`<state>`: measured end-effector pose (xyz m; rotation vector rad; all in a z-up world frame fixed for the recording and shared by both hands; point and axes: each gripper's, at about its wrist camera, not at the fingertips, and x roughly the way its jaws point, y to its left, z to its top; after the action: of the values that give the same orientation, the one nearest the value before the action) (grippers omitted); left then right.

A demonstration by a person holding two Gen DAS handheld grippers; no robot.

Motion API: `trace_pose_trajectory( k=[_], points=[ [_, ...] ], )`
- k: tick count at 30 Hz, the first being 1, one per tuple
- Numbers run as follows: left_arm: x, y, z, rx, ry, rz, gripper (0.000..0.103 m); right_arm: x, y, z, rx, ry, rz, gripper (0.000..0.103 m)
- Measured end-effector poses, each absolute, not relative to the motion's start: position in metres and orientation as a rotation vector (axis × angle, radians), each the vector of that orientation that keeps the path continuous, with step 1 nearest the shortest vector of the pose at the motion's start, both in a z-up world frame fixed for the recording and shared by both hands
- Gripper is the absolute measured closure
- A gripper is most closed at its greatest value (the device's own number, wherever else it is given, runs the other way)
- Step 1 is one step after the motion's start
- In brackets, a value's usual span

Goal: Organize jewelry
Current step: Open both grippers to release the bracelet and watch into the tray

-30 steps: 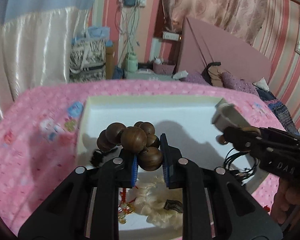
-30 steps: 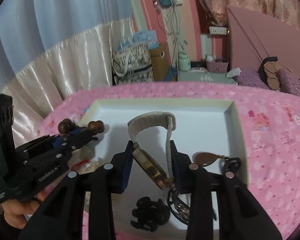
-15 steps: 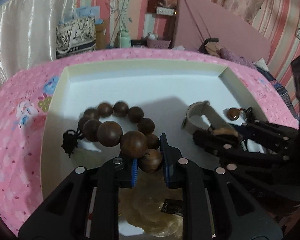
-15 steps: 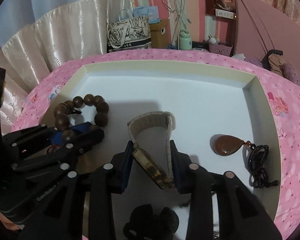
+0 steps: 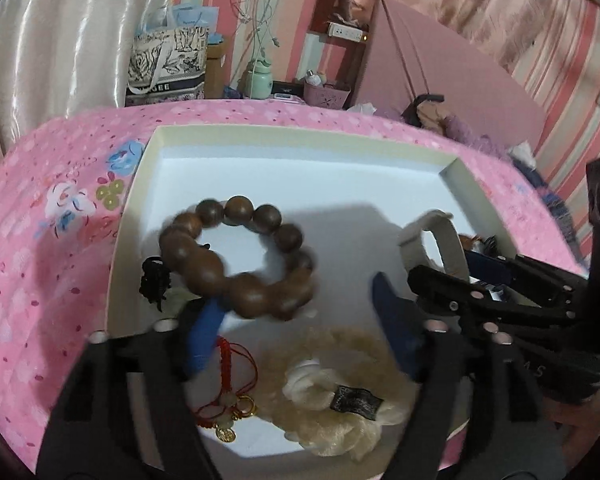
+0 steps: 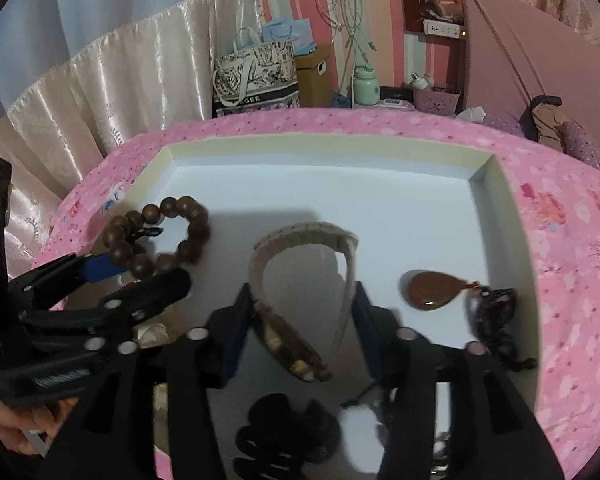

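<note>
1. A white shallow tray with a cream rim lies on a pink flowered bedspread; every place below is given relative to this tray.
2. The left claw stands open over the tray's near-left part, its blue-padded fingers spread wide apart.
3. A wooden bead bracelet lies in the tray's left half, just ahead of that claw. Its nearest beads sit against the tip of the left blue pad; no finger clamps it. The frame is blurred there, so whether it rests fully on the tray floor cannot be told.
4. A black tassel from the bracelet lies against the tray's left wall.
5. The right claw is over the tray's near-middle, its fingers spread on either side of a wristwatch. The beige strap loops toward the tray's far side and the brown case points back between the fingers. The strap lies close to both pads, but whether they press it cannot be told.
6. A brown teardrop pendant on a black cord lies by the tray's right wall.
7. A black hair claw clip lies near the tray's near edge, below the watch.
8. In the tray's near-left corner are a cream fluffy scrunchie and a red string bracelet with gold charms, touching each other.
</note>
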<state>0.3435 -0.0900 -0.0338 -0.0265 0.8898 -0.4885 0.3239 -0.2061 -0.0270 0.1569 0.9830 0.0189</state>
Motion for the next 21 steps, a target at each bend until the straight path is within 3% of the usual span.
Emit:
trace_pose_trajectory(
  k=[11,21],
  points=[
    [0.332,-0.085,-0.019,-0.025,0.927,-0.512,0.019,0.286,-0.241,0.027,0.241,0.847,-0.007,0.041],
    [0.235,-0.056,-0.004,0.088,0.837,-0.465,0.018,0.185,-0.262,0.054,0.177,0.764,-0.101,0.041]
  ],
)
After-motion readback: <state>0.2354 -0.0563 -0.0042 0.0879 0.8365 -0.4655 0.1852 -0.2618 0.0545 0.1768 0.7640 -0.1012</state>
